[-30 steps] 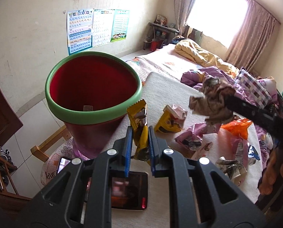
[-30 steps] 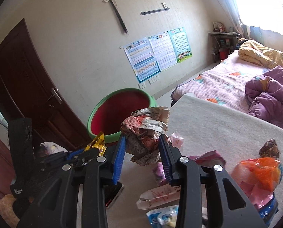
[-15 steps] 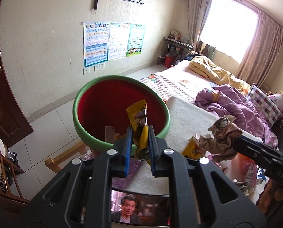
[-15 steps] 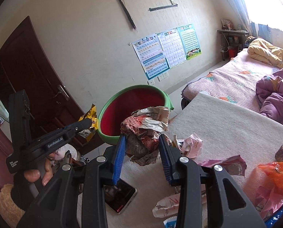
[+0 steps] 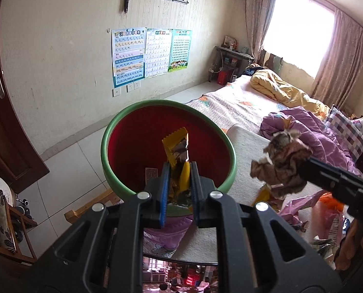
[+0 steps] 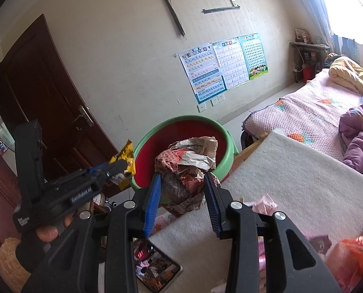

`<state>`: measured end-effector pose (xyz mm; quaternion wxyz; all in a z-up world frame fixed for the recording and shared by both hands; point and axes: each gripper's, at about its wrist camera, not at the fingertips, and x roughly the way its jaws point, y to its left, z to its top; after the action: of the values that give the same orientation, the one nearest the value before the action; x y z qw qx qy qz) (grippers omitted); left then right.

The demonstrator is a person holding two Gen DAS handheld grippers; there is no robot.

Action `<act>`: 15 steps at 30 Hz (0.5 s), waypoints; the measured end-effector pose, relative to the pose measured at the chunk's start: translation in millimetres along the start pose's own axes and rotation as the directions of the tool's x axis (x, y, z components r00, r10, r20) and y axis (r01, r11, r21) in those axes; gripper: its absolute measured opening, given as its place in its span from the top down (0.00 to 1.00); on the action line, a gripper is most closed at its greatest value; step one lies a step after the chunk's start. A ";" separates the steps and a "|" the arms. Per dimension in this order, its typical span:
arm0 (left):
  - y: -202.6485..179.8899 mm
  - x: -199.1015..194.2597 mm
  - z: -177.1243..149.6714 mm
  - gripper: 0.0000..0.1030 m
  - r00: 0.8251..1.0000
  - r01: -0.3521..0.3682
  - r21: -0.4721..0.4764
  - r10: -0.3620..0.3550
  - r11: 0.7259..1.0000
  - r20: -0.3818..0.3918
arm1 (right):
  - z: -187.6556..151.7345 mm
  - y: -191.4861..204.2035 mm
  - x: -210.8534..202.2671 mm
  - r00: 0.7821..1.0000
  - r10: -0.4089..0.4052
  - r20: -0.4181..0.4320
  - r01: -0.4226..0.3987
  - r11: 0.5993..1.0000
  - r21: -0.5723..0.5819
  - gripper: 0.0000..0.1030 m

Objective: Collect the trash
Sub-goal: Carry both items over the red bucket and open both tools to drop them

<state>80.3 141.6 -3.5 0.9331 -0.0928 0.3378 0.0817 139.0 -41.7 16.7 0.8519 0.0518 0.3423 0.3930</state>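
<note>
A red basin with a green rim (image 5: 142, 112) (image 6: 181, 119) stands off the table's left end. My left gripper (image 5: 179, 168) is shut on a yellow snack wrapper (image 5: 177, 151), held over the basin's near rim; the right wrist view shows that wrapper (image 6: 125, 156) just left of the basin. My right gripper (image 6: 182, 183) is shut on a crumpled wad of brownish paper (image 6: 188, 163), which hangs in front of the basin near the table's corner. The left wrist view has that wad (image 5: 284, 166) to the right of the basin, above the tabletop.
A phone (image 6: 154, 268) with a lit screen lies at the table's near edge. More wrappers and an orange bag (image 5: 327, 210) lie at the right on the white table cover (image 6: 291, 178). A wooden chair (image 5: 91, 205) stands under the basin, a bed (image 5: 242, 97) beyond.
Both grippers have moved left towards the basin with their loads. The basin's inside now shows behind the yellow wrapper, and the paper wad has drawn closer to its rim.
</note>
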 end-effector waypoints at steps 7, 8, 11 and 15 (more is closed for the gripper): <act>7.1 17.6 4.7 0.85 1.000 -0.002 -0.025 0.002 1.000 -0.029 | 15.9 -4.3 28.4 0.999 0.007 -0.035 -0.007 1.000 0.008 0.66; 7.8 20.5 4.2 0.85 0.999 -0.003 -0.030 0.002 1.000 -0.036 | 17.7 -4.5 33.1 0.999 0.005 -0.042 -0.005 1.000 0.006 0.66; 7.3 25.7 1.7 0.85 0.999 -0.007 -0.035 0.005 0.999 -0.047 | 21.5 -5.6 42.8 0.998 0.002 -0.056 -0.002 1.000 0.003 0.65; 11.4 36.3 6.9 0.85 0.998 -0.015 -0.043 0.012 0.999 -0.063 | 27.5 -6.4 57.7 0.997 -0.005 -0.073 0.005 1.000 -0.002 0.64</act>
<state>109.6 157.5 -23.1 0.9193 -0.1132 0.3656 0.0922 186.6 -0.5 4.0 0.8397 0.0355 0.3731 0.3931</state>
